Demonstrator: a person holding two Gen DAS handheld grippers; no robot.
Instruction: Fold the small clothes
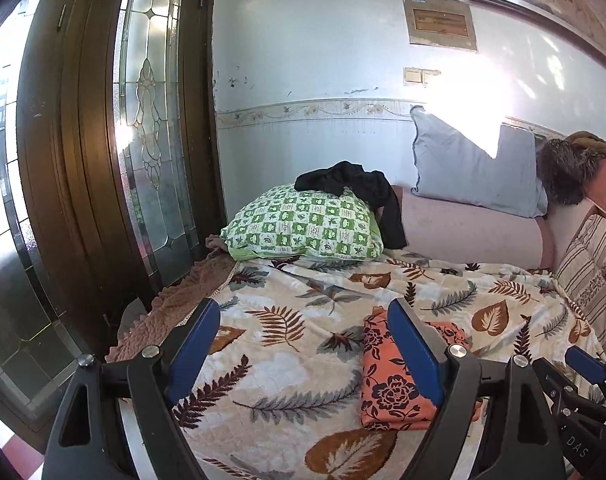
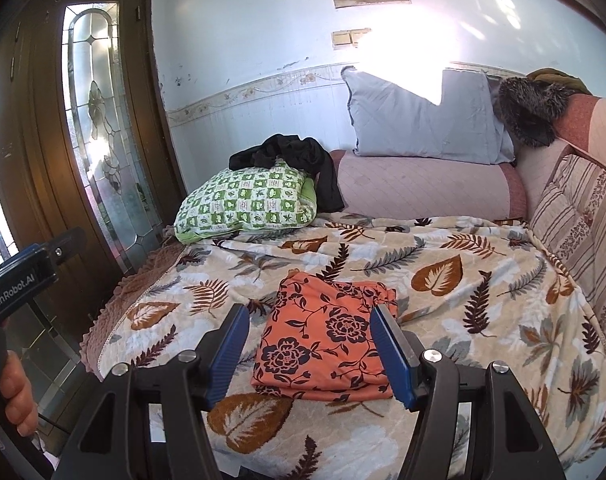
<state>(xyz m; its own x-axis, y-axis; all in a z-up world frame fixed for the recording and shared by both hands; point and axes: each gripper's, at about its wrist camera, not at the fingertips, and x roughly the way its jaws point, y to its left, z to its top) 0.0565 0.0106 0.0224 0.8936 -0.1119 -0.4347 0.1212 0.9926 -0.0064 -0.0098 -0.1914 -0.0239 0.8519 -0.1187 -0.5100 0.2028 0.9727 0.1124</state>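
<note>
An orange cloth with a dark flower print (image 2: 323, 344) lies folded into a flat rectangle on the leaf-patterned blanket (image 2: 463, 288). My right gripper (image 2: 307, 320) is open and empty, held above the near side of the cloth with a finger on either side of it. In the left wrist view the same cloth (image 1: 387, 384) lies partly behind the right finger. My left gripper (image 1: 305, 320) is open and empty, above the blanket (image 1: 295, 344) to the left of the cloth. The right gripper's tip (image 1: 583, 364) shows at the lower right of the left wrist view.
A green checked pillow (image 2: 247, 204) with a black garment (image 2: 295, 160) on it lies at the back. A grey pillow (image 2: 423, 120) leans on the wall. A striped cushion (image 2: 575, 216) lines the right side. A wooden door with glass (image 2: 95, 128) stands left of the bed.
</note>
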